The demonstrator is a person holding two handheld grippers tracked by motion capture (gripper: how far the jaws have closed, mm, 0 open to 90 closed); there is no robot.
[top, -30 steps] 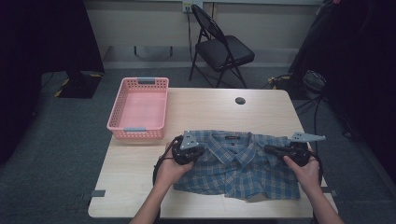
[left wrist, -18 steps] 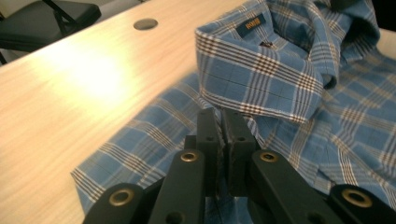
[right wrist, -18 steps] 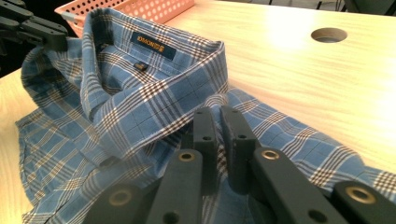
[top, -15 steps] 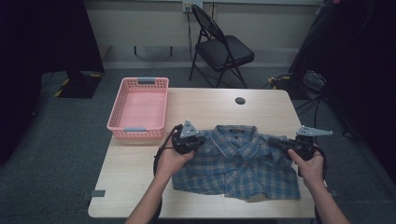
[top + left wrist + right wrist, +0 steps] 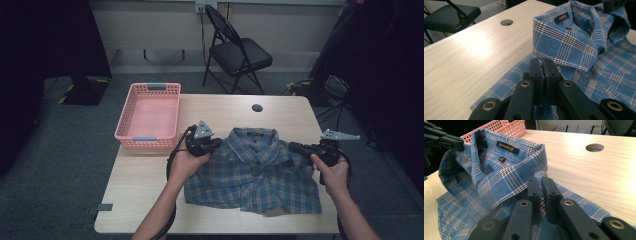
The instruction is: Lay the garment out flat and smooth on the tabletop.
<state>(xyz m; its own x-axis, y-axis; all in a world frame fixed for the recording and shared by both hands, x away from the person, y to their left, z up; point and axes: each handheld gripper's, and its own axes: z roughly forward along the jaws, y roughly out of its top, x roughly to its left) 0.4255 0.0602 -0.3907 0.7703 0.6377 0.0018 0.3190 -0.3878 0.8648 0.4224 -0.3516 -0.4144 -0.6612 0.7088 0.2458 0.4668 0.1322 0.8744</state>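
Grippers (image 5: 216,143) pinch shirt (image 5: 255,172) w/ pink basket (image 5: 148,114) nearby.

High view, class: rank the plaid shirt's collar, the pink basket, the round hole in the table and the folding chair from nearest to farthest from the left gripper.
1. Plaid shirt's collar, just right of the left gripper.
2. Pink basket, to its left on the table's edge.
3. Round hole, farther up the table and to the right.
4. Folding chair, on the floor beyond the table.

Blue plaid shirt (image 5: 255,170), front-up on table, collar away from person
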